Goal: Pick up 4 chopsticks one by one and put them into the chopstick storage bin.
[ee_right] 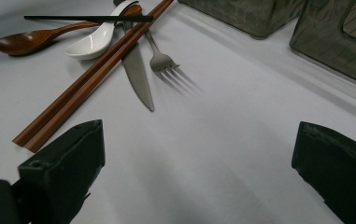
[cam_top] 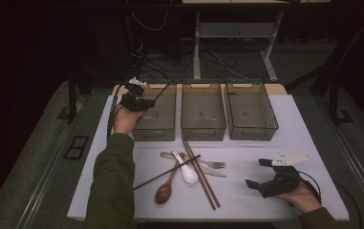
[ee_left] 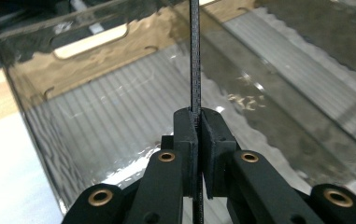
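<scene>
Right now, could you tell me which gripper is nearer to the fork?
Right. The right gripper rests open on the table just beside the fork, while the left gripper is up at the left bin.

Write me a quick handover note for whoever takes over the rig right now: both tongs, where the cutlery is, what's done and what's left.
Left tongs: shut on a thin black chopstick, held over the left bin.
Right tongs: open, nothing between the jaws, resting on the white table at the right.
All three bins look empty; the middle bin and right bin are untouched.
On the table: the second black chopstick, a brown chopstick pair, wooden spoon, white spoon, knife and fork.
Done: one chopstick picked up.
Left: probably drop it in the left bin, then sort the rest.
</scene>
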`<move>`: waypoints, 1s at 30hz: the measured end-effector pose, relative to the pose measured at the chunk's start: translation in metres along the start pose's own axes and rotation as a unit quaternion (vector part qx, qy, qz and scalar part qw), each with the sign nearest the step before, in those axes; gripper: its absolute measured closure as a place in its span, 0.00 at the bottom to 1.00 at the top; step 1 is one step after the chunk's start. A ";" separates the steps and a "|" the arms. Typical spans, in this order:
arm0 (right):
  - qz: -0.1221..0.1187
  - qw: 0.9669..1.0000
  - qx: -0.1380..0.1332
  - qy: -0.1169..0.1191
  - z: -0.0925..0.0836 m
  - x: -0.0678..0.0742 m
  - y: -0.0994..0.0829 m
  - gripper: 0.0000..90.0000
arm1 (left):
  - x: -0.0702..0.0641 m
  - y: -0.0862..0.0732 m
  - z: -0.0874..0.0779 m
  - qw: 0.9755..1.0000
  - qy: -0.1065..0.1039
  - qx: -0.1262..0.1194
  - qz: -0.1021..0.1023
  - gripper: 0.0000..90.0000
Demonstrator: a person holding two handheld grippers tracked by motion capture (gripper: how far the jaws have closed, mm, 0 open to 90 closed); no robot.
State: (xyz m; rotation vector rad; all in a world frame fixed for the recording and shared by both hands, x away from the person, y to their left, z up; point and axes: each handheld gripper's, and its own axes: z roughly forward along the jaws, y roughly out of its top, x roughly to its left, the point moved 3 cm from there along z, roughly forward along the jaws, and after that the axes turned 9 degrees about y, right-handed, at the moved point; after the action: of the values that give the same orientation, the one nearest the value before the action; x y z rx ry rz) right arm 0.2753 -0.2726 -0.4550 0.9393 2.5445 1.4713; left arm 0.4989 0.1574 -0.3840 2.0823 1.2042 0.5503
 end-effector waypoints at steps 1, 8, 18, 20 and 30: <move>0.000 1.000 0.000 0.000 0.000 0.000 0.000 0.03 | 0.000 0.000 0.000 1.000 0.000 0.000 0.000 0.94; -0.001 1.000 0.000 -0.001 -0.001 0.000 0.000 0.03 | 0.008 -0.006 0.010 0.999 0.020 0.022 -0.022 0.94; -0.001 1.000 0.000 -0.001 -0.001 0.000 0.000 0.03 | 0.009 -0.007 0.013 0.999 0.032 0.026 -0.021 0.73; 0.000 1.000 0.000 0.000 0.000 0.000 0.000 0.03 | 0.008 -0.006 0.014 0.999 0.034 0.024 -0.016 0.67; 0.000 1.000 0.001 -0.001 -0.001 0.000 0.000 0.03 | 0.006 -0.005 0.012 0.999 0.023 0.016 -0.020 0.58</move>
State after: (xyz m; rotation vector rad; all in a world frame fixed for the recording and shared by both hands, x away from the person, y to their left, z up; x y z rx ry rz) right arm 0.2749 -0.2732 -0.4547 0.9396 2.5443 1.4684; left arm 0.5067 0.1607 -0.3954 2.0777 1.2845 0.5669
